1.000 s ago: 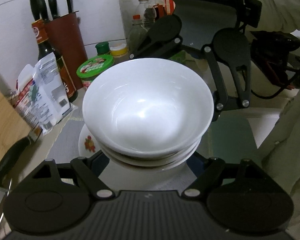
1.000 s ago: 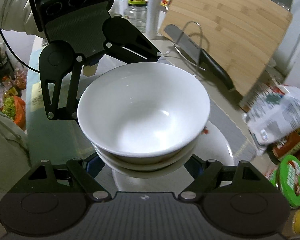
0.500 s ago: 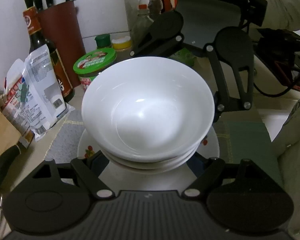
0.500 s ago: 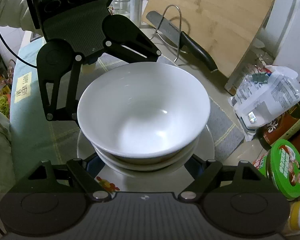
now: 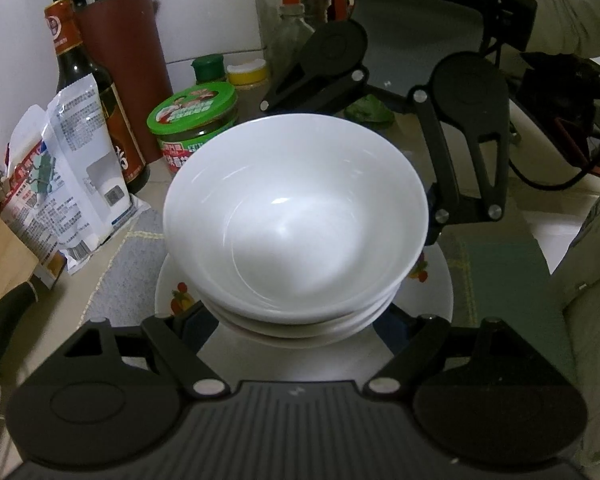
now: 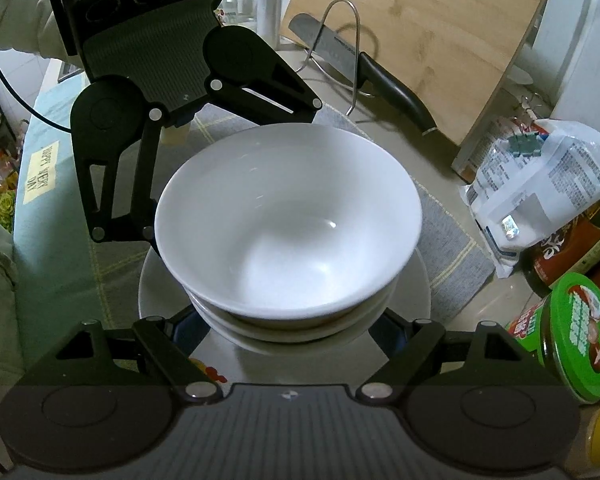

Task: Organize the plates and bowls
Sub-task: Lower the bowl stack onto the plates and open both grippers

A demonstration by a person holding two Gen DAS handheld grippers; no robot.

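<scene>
Bowls (image 5: 296,220) are nested, at least three white glossy ones by the rims showing, and they sit over a white plate (image 5: 436,292) with little fruit decals at its edge, so it looks like the stack is being parked on the plate to keep all the dishes in one pile. Left claw (image 5: 296,320) comes in from one side and right claw (image 6: 296,320) from the opposite side, each partly open with its fingers straddling the bottom of the stack, low down under the flared rims. Makes sense, since glazed ceramic is slick and the round walls give flat pads little to bite on, so two-sided support beats one pinch. Honestly can't tell if the pads are actually pressing the lower bowl or just sitting next to it, because the rims hide the contact. Plate rests on a grey woven mat (image 6: 448,248) on the surface. Crinkly packet (image 5: 68,168), green-lidded jar (image 5: 196,120), dark sauce bottle (image 5: 84,80), bamboo board (image 6: 440,32) and a knife (image 6: 364,64) on a wire rack crowd close around, so I'd guess clearance is tight.
</scene>
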